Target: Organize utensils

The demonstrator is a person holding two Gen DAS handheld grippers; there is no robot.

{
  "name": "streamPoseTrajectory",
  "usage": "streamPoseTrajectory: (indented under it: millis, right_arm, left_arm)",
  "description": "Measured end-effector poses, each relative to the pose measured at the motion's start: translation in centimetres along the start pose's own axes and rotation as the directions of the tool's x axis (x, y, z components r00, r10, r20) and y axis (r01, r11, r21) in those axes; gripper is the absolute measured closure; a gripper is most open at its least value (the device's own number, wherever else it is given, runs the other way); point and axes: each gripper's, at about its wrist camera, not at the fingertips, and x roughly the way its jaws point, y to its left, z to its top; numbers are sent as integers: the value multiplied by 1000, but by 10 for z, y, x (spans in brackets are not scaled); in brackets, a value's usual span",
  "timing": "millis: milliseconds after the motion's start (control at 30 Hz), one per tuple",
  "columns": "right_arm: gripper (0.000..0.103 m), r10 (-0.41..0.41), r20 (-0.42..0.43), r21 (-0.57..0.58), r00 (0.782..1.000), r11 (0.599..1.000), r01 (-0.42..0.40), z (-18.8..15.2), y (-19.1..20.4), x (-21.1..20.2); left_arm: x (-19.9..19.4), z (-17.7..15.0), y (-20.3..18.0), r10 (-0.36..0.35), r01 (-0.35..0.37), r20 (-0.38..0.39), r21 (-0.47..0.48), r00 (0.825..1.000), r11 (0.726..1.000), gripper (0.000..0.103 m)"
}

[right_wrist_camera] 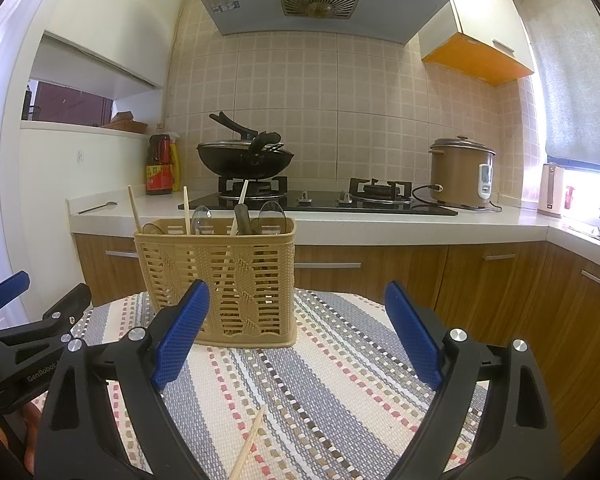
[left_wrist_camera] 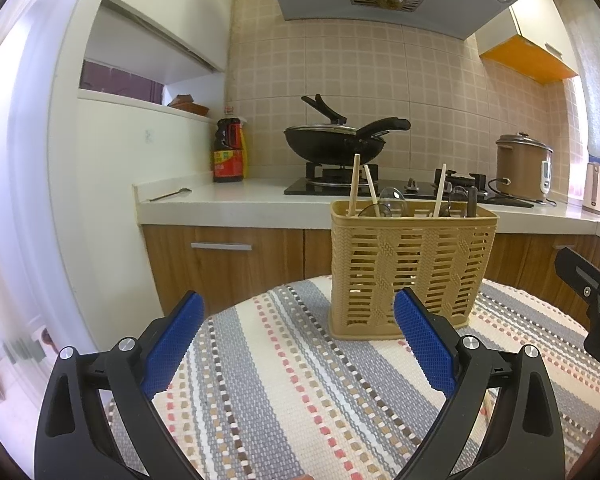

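Left gripper: I see my jaws spread wide with nothing between the blue pads; it hangs over the cloth, with the basket just ahead and slightly to the right.
Right gripper: my jaws are spread wide here too, holding nothing; its left pad overlaps the basket's lower front in my view, but I can't tell if it touches.
Basket: tan, woven plastic, upright on the cloth, between my two grippers' lines of sight.
Basket contents: I count three chopsticks standing at a tilt, clear spoons with bowls up, and a dark handle among them.
Loose chopstick: lying flat on the cloth near the bottom of the right view, between my right fingers, well short of the basket.
Cloth: striped weave in grey, cream and pink, covering the surface I work on.
Counter: behind the basket; a spoon lies on it at the left end, near a sauce bottle.
Stove: a black wok sits on the left burner.
Rice cooker: brown, at the right of the stove.
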Motion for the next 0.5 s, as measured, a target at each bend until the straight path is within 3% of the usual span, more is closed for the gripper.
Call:
streamPoseTrajectory:
  millis: [500]
  right_arm:
    - [16,2,-2,-4,1000,1000,-2,0,2,1]
  left_arm:
    - [-3,1,-1,14,-14,14,9,1000,1000,8]
